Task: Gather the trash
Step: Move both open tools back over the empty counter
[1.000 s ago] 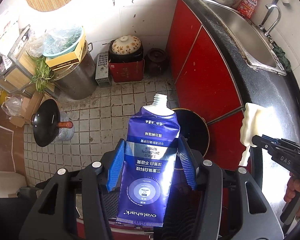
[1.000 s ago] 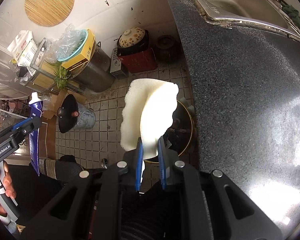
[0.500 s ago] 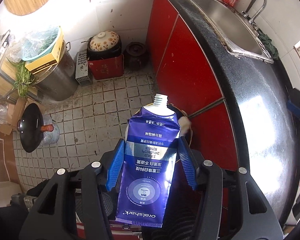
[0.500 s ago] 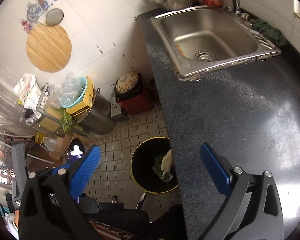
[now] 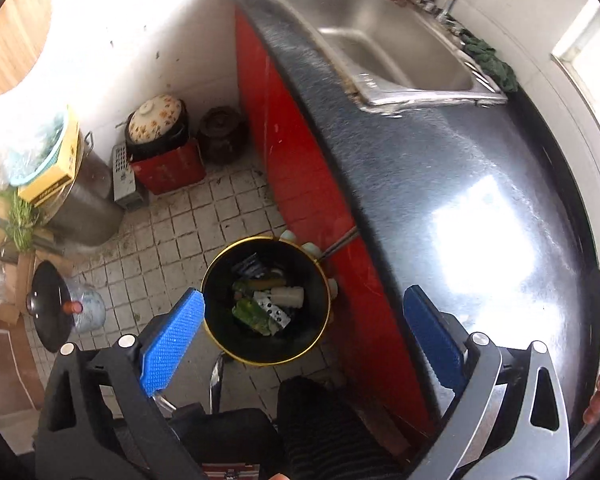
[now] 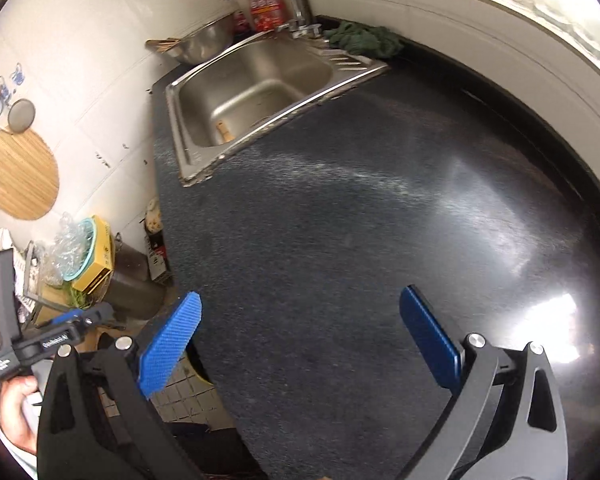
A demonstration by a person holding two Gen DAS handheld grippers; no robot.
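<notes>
My left gripper [image 5: 302, 294] hangs over a black, gold-rimmed trash bin [image 5: 236, 246] on the tiled floor. Its jaws are opening wide and nothing is between them. In the bin lie a white foam piece [image 5: 288, 297], green wrappers [image 5: 252, 314] and a dark packet [image 5: 250, 268]. My right gripper [image 6: 300, 296] stands open over the dark countertop [image 6: 340, 240], holding nothing. The left gripper [image 6: 56, 336] and the hand [image 6: 16, 404] on it show at the left edge of the right wrist view.
The bin stands against a red cabinet [image 5: 300, 184] under the countertop [image 5: 440, 184]. A steel sink [image 6: 256, 84] with a green cloth [image 6: 364, 42] and a steel bowl [image 6: 200, 46] lies beyond. On the floor are a ceramic pot [image 5: 156, 116], a steel drum [image 5: 88, 196] and a black lid [image 5: 48, 308].
The left jaws have spread and the blue pouch has left them. The right gripper let go of the white foam, which fell into the bin, then swung up over the countertop.
</notes>
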